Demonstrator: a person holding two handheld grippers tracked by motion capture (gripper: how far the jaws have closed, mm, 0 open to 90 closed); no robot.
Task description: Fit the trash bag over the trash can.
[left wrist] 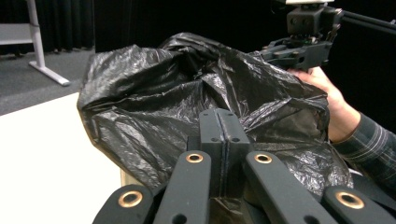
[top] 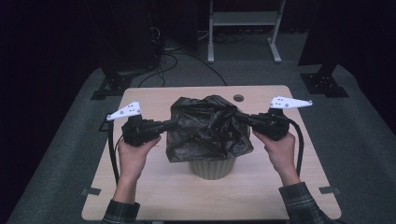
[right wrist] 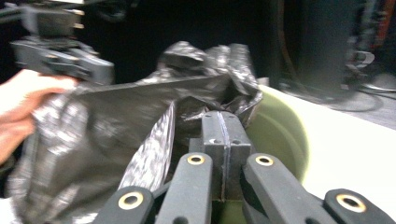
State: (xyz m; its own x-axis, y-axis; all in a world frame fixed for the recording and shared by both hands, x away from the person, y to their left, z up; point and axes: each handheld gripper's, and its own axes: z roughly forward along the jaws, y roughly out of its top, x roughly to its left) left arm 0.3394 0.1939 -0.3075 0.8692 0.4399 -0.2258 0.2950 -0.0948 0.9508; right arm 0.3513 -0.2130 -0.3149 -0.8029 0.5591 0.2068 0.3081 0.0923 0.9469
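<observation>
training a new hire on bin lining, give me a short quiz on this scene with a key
1. True or false: the black bag already hangs smooth inside the bin.
2. Which tongs grip the bag? A) left only B) right only C) both
3. Fill in: the bin stands on a ____ table.

Key:
1. False. The bag sits crumpled over the top of the bin.
2. C. The left tongs and right tongs are each shut on bag film at opposite sides.
3. Wooden.
</observation>
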